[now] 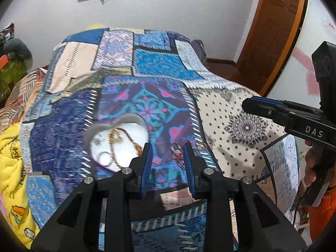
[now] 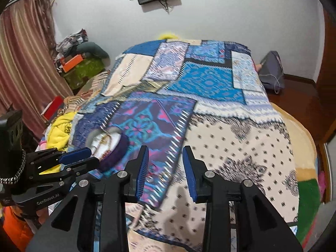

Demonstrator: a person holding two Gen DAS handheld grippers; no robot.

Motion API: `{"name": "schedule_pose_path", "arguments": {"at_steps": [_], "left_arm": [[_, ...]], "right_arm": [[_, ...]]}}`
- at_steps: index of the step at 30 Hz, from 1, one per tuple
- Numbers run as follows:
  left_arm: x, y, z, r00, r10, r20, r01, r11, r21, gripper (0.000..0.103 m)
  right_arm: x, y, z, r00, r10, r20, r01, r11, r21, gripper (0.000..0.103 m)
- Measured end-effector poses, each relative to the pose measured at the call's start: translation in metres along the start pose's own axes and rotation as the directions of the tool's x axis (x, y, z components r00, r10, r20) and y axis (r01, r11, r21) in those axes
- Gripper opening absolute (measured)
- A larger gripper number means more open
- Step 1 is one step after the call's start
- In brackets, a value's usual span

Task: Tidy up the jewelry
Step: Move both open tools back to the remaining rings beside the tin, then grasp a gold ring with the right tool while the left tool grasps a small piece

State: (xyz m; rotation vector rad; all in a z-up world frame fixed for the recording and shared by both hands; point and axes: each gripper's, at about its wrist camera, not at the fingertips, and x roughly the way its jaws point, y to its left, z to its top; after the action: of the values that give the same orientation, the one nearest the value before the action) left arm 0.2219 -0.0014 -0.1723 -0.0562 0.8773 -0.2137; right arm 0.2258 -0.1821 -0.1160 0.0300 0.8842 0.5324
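Jewelry, gold chains (image 1: 114,138) mostly, lies tangled inside a heart-shaped box (image 1: 117,140) with a white lining and purple outer wall, sitting on the patchwork bedspread (image 1: 168,67) of the bed. Just right of the box, a small blurred trinket (image 1: 176,152) rests on the cloth between the fingers of the left hand-held gripper (image 1: 168,163), whose jaws stand apart around it without touching. The right hand-held gripper (image 2: 166,168) hovers beside it over the bedspread, jaws likewise spread and holding nothing. A yellow blanket (image 1: 12,159) is bunched at the bed's left edge.
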Motion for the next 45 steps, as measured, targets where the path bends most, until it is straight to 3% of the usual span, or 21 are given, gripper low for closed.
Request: {"name": "schedule_pose_path", "arguments": {"at_steps": [10,15,20,24,27,35,41,42,44,45], "left_arm": [[0.045,-0.012,-0.019,0.994,-0.019,-0.11,0.02,1.0,0.011,0.029],[0.062,-0.01,-0.024,0.991,-0.01,-0.135,0.01,1.0,-0.004,0.029],[0.069,-0.01,-0.024,0.993,-0.025,-0.114,0.024,1.0,-0.008,0.027],[0.072,-0.01,-0.024,0.993,-0.025,-0.115,0.025,1.0,-0.002,0.007],[0.071,-0.007,-0.025,0.994,-0.029,-0.108,0.028,0.999,-0.017,0.001],[0.052,-0.001,-0.022,0.999,0.008,-0.034,-0.009,1.0,-0.022,0.0],[0.035,0.008,-0.015,1.0,-0.004,0.018,0.005,0.998,-0.058,0.0],[0.033,0.01,-0.014,1.0,-0.007,0.023,0.008,0.998,-0.063,0.0],[0.03,0.01,-0.012,0.999,-0.013,0.033,0.015,0.998,-0.062,0.0],[0.028,0.009,-0.012,0.999,-0.008,0.041,0.01,0.998,-0.058,0.0]], "right_arm": [[0.034,-0.009,-0.032,0.989,0.024,-0.146,-0.028,0.999,-0.025,0.033],[0.043,-0.016,-0.041,0.984,0.023,-0.179,-0.027,0.999,-0.019,0.033],[0.051,-0.019,-0.043,0.979,0.021,-0.205,-0.026,0.999,-0.024,0.034],[0.062,-0.014,-0.042,0.973,0.027,-0.227,-0.038,0.998,-0.044,0.034],[0.069,-0.009,-0.042,0.97,0.035,-0.24,-0.05,0.997,-0.057,0.034],[0.079,-0.002,-0.037,0.975,0.024,-0.219,-0.043,0.996,-0.084,0.034],[0.085,0.005,-0.036,0.979,-0.01,-0.202,-0.013,0.994,-0.112,0.033],[0.085,0.007,-0.036,0.98,-0.016,-0.197,-0.008,0.993,-0.117,0.032],[0.086,0.01,-0.037,0.982,-0.014,-0.189,-0.01,0.992,-0.126,0.02],[0.086,0.011,-0.037,0.983,-0.014,-0.186,-0.01,0.992,-0.127,0.02]]}}
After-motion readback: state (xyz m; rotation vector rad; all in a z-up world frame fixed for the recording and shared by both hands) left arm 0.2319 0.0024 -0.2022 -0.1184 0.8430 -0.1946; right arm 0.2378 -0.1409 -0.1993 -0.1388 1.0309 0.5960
